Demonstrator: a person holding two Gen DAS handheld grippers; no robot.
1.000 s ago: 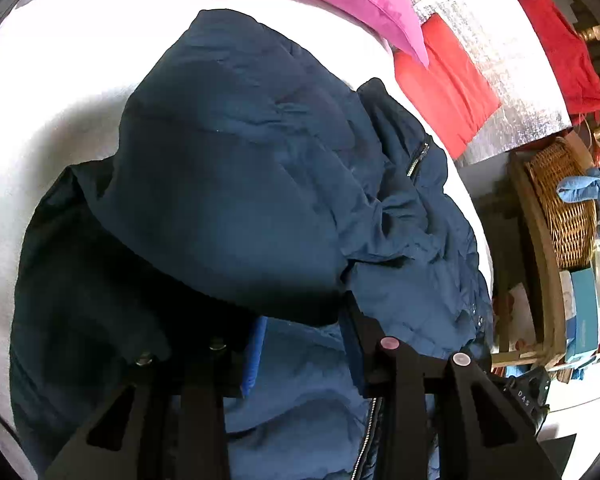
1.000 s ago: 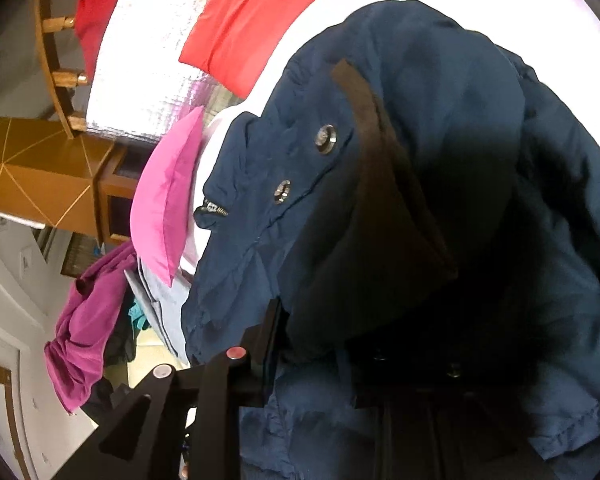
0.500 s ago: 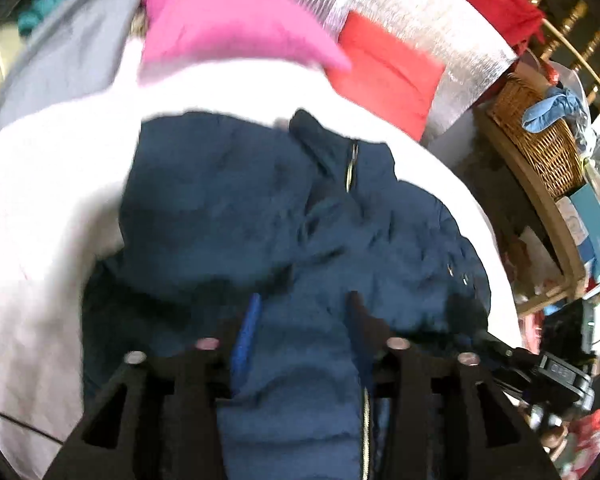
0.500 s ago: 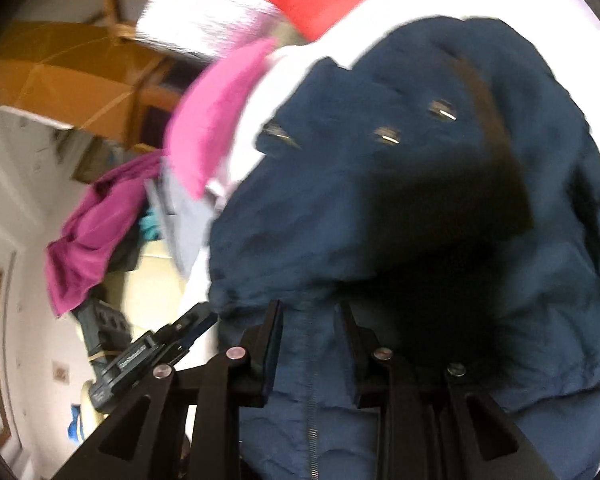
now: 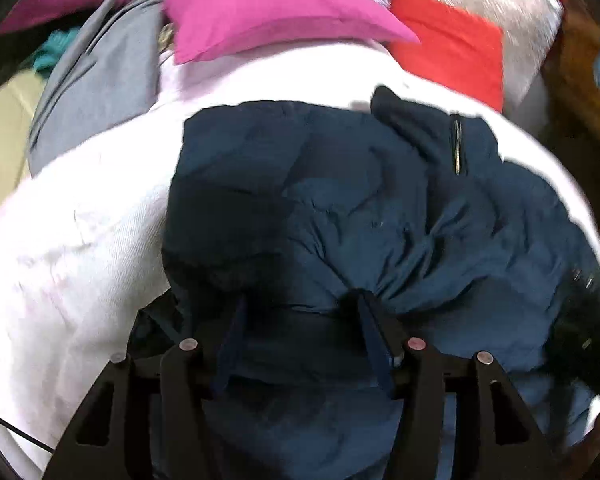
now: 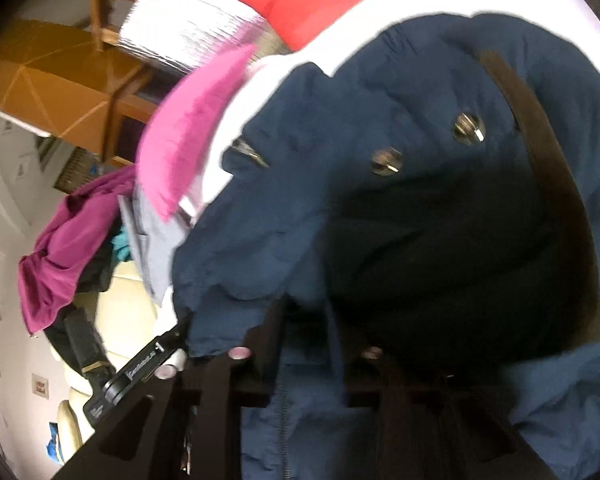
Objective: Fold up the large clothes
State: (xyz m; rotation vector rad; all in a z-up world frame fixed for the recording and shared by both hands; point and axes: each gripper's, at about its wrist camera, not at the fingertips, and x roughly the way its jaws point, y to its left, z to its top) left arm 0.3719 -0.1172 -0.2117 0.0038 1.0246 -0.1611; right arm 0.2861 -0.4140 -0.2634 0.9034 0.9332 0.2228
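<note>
- Mid-fold, I judge: navy jacket (image 5: pixel 340 216) bunched on the white bed (image 5: pixel 80 240), just ahead of both sets of jaws.
- My left gripper (image 5: pixel 300 320): jaws parted, fabric lying between them; can't tell if gripped.
- My right gripper (image 6: pixel 304 320): jaws apart, jacket edge draped over them.
- Next: flatten, then fold across.
- Puffy, creased, zip and snaps showing.
</note>
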